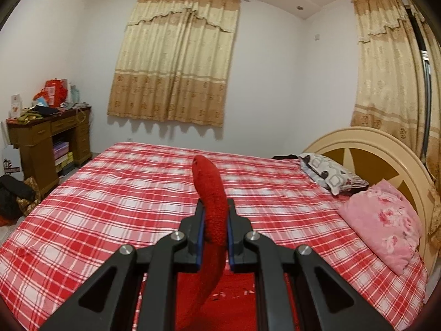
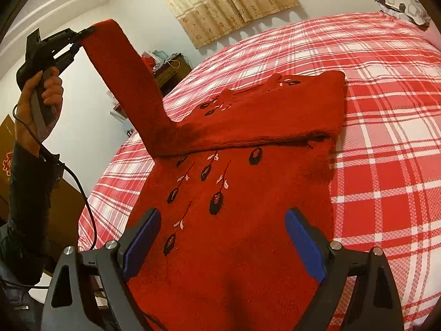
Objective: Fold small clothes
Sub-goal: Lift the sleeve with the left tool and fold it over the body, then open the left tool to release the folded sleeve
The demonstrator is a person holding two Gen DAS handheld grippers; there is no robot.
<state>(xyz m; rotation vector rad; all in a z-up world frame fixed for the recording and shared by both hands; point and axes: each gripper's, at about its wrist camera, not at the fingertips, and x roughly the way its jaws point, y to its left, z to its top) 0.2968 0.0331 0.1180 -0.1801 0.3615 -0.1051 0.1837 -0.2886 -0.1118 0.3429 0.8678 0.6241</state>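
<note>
A red fuzzy sweater (image 2: 234,193) with dark embroidered flowers lies on the plaid bed, its top part folded over. Its left sleeve (image 2: 129,82) is lifted high and stretched taut. My left gripper (image 1: 215,207) is shut on the sleeve (image 1: 210,193), whose cuff sticks up past the blue pads. In the right wrist view the left gripper (image 2: 86,31), held by a hand (image 2: 44,91), clamps the sleeve's end at upper left. My right gripper (image 2: 222,218) hovers open just above the sweater's lower body, nothing between its blue pads (image 2: 303,242).
The red-and-white plaid bedspread (image 1: 124,193) covers a wide bed. A pink floral pillow (image 1: 383,220) and a grey patterned pillow (image 1: 328,172) lie by the headboard (image 1: 372,149) at right. A cluttered wooden desk (image 1: 46,138) stands at left. The left gripper's cable (image 2: 80,190) hangs down.
</note>
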